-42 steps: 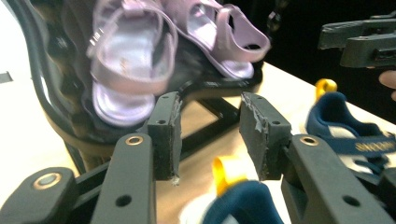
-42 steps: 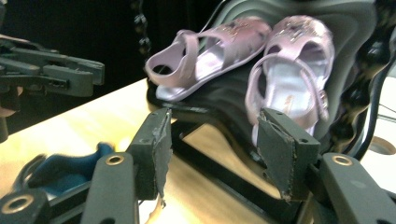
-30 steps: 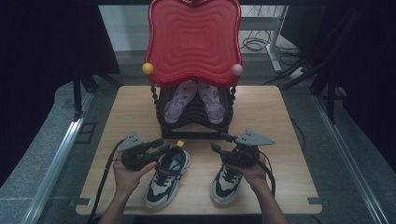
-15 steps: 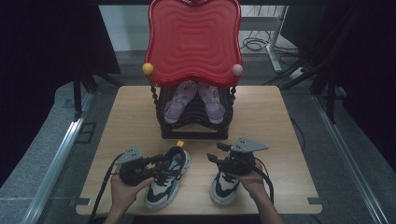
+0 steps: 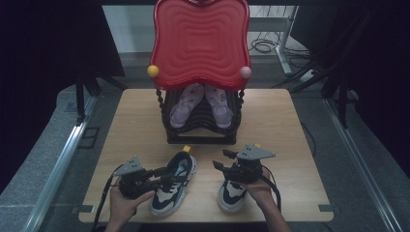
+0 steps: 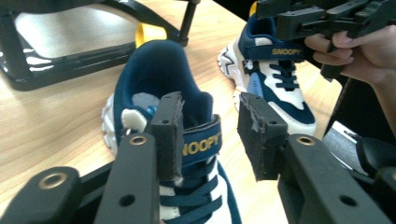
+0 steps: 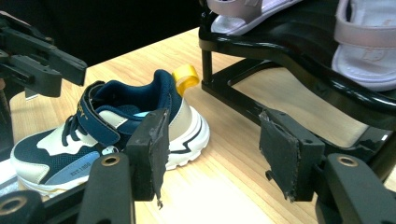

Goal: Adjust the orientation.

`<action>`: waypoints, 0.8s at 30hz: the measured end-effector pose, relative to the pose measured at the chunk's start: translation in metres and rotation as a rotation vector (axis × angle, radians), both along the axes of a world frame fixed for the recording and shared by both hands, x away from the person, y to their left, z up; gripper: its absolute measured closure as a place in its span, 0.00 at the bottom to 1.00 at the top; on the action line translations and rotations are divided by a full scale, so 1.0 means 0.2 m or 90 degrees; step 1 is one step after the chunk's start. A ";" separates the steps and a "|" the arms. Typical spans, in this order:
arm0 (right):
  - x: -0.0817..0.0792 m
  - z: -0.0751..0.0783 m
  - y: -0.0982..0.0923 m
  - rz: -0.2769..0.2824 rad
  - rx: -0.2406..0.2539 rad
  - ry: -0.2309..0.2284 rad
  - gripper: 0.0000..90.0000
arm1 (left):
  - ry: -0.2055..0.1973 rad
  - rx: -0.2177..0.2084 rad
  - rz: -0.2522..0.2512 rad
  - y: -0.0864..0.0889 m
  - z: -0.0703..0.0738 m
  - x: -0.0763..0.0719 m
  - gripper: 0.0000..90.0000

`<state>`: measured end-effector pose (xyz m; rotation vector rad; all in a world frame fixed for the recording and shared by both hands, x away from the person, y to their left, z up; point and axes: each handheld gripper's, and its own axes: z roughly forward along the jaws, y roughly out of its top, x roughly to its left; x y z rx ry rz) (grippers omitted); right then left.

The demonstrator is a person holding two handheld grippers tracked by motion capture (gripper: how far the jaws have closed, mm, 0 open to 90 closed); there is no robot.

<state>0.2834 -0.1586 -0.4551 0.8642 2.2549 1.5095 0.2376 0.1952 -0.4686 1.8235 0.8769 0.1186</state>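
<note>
- High view: two navy-and-white sneakers are standing on the worktop (image 5: 285, 125), toes pointing toward the person, in front of a black shoe rack (image 5: 200, 128).
- Left sneaker (image 5: 174, 183): the left tongs (image 5: 167, 175) are reaching across its upper from the person's left side.
- Left gripper view: the left tongs (image 6: 210, 135) are standing apart, one pad at either side of the strap over the tongue; the inner pad is lying at the collar edge, and whether it is pressing there cannot be told. The jaws have just been closing somewhat, with the strap region between them.
- Lettering: the strap is reading "SNOOPY" (image 6: 201, 143) in yellow capitals, its first letter partly hidden by a pad.
- Right sneaker (image 5: 233, 191): it is sitting under the right tongs (image 5: 221, 160) and the person's right hand (image 5: 258, 188). Its strap is also reading "SNOOPY" (image 6: 286, 52).
- Right gripper view: the right tongs (image 7: 212, 149) are standing wide apart over bare worktop, nothing between the pads.
- A yellow heel loop (image 7: 185, 76) is showing at the back of the left sneaker, just beside the rack foot.
- A pair of pale pink sandals (image 5: 200, 101) is resting on the rack, below a red wavy panel (image 5: 200, 41).
</note>
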 end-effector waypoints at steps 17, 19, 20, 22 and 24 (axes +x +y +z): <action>-0.03 0.02 -0.11 -0.049 0.015 0.003 0.48 | 0.025 0.079 -0.081 -0.17 -0.02 -0.07 0.99; -0.02 0.01 -0.11 -0.050 0.012 0.007 0.49 | 0.028 0.089 -0.084 -0.19 -0.03 -0.08 0.99; -0.02 0.01 -0.11 -0.051 0.009 0.011 0.49 | 0.030 0.092 -0.085 -0.19 -0.04 -0.08 1.00; -0.01 0.00 -0.11 -0.056 0.006 0.016 0.49 | 0.035 0.103 -0.087 -0.20 -0.06 -0.09 1.00; -0.01 -0.01 -0.11 -0.062 0.007 0.023 0.49 | 0.045 0.109 -0.088 -0.21 -0.08 -0.10 1.00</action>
